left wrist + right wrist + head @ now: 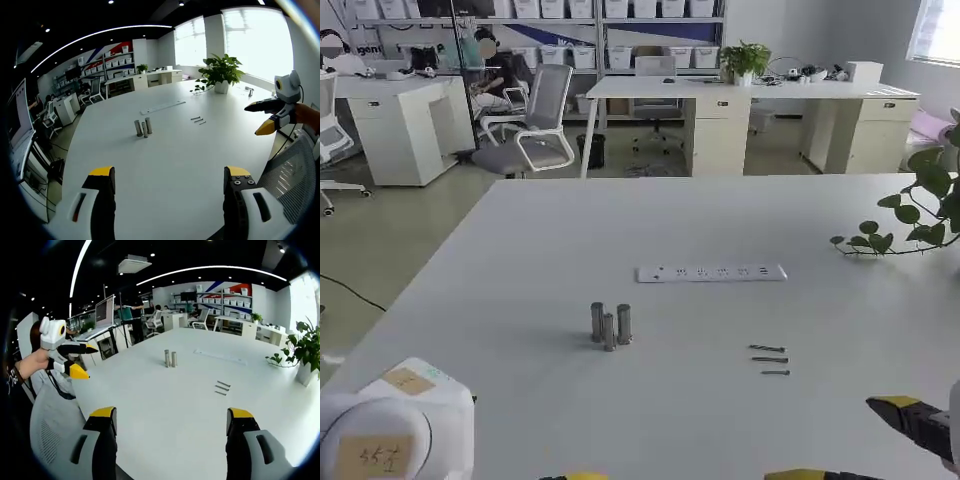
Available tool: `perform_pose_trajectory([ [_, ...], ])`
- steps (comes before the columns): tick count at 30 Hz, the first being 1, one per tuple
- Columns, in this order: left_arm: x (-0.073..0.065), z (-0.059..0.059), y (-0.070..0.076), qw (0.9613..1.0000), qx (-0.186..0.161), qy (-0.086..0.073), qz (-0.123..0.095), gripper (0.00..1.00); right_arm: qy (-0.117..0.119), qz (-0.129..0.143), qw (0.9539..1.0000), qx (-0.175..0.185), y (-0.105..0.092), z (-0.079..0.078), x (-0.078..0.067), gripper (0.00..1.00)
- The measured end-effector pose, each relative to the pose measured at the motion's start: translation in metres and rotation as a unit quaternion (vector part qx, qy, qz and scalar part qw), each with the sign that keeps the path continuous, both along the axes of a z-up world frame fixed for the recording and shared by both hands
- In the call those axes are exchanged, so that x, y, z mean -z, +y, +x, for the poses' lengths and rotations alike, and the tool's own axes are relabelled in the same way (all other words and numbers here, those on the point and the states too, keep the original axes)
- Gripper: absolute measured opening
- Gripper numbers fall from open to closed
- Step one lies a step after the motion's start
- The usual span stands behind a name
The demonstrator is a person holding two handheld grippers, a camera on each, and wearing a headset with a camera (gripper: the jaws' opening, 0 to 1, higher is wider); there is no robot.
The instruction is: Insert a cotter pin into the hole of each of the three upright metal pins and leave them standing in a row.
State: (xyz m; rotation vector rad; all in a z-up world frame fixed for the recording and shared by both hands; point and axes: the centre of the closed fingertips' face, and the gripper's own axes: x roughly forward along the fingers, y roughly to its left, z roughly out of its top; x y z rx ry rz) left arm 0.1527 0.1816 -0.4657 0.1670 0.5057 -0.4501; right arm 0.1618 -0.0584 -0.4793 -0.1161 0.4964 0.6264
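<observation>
Left gripper (169,173) and right gripper (170,414) jaws wide, empty. Metal pins (609,326) clustered mid-worktop (500,260), cotter pins (770,360) to their right.

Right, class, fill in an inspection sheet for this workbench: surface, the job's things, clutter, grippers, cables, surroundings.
Surface: white table, mostly bare.
Job's things: three metal pins upright, close together; three cotter pins lying apart from them, none inserted.
Clutter: power strip; potted plant at the table's edge.
Grippers: left gripper open, right gripper open, both empty.
Cables: one dark cable on the floor.
Surroundings: office desks, chairs, shelves of bins.
</observation>
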Motion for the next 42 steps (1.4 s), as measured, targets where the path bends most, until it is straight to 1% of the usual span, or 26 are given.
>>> perform_pose_trajectory([
  [5, -0.0001, 0.0, 0.0006, 1.0, 0.001, 0.0, 0.005, 0.89, -0.003, 0.002, 1.0, 0.001, -0.0009, 0.0015, -0.0022, 0.86],
  [9, 0.0005, 0.0011, -0.0004, 1.0, 0.0, 0.001, -0.002, 0.88, -0.003, 0.002, 1.0, 0.001, -0.0016, 0.002, -0.0023, 0.86],
  [13, 0.0025, 0.0024, 0.0019, 1.0, -0.004, 0.003, 0.002, 0.87, -0.004, 0.002, 1.0, 0.001, -0.0023, 0.0022, -0.0026, 0.86],
  [16, 0.0022, 0.0028, 0.0025, 1.0, -0.006, 0.002, -0.001, 0.87, -0.004, 0.004, 1.0, 0.002, -0.0028, 0.003, -0.0026, 0.85],
  [19, 0.0019, 0.0029, 0.0038, 1.0, -0.007, 0.001, 0.001, 0.87, -0.006, 0.005, 1.0, 0.002, -0.0024, 0.0035, -0.0023, 0.85],
  [24, 0.0, 0.0025, 0.0039, 1.0, -0.007, -0.004, -0.001, 0.86, 0.0, 0.01, 0.9999, 0.001, -0.0014, 0.0021, -0.0011, 0.85],
  [26, 0.0004, 0.0021, 0.0034, 1.0, -0.008, -0.002, -0.003, 0.86, 0.001, 0.009, 1.0, 0.001, -0.0016, 0.0012, -0.0006, 0.85],
  [30, 0.0008, 0.0019, 0.0023, 1.0, -0.007, -0.004, 0.0, 0.86, 0.0, 0.011, 0.9999, 0.003, -0.0028, 0.0011, -0.0013, 0.84],
  [32, 0.0007, 0.0019, 0.0026, 1.0, -0.008, -0.005, 0.0, 0.85, -0.005, 0.014, 0.9999, 0.005, -0.0037, 0.0023, -0.0032, 0.82],
  [37, -0.0008, 0.0011, 0.0045, 0.9999, -0.011, -0.01, -0.001, 0.84, -0.008, 0.019, 0.9997, 0.009, -0.0048, 0.0039, -0.0055, 0.8],
  [42, 0.0005, 0.0004, 0.0068, 0.9999, -0.014, -0.009, 0.002, 0.83, -0.007, 0.025, 0.9996, 0.009, -0.0046, 0.0041, -0.0052, 0.79],
])
